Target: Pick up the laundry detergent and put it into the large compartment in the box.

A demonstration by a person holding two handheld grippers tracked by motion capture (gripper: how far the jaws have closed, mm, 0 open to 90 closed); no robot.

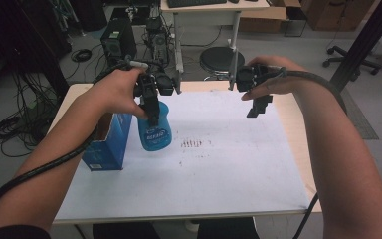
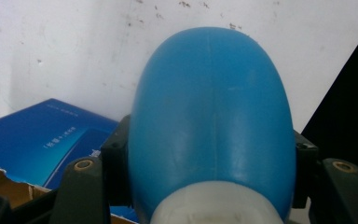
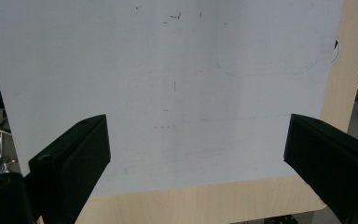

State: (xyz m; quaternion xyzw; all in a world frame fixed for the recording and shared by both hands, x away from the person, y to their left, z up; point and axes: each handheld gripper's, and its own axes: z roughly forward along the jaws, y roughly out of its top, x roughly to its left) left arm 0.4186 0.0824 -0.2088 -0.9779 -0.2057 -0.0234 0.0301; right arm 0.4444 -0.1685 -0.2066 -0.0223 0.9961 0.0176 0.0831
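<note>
Blue bottle held above the worktop's left edge

Left tool [image 1: 151,107] clamps the upright bottle [image 1: 155,130] beside the box [image 1: 110,144]; right tool [image 1: 258,102] hangs wide, empty, well apart.

Grey floor with cable coils [image 1: 10,130], black stool [image 1: 221,59], office chair [image 1: 353,56], desk [image 1: 214,11] beyond.

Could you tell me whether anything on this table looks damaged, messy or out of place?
The blue box beside the held blue bottle has a torn, ragged open cardboard edge, and the white sheet carries reddish-brown marks near its middle. Nothing looks spilled.
</note>
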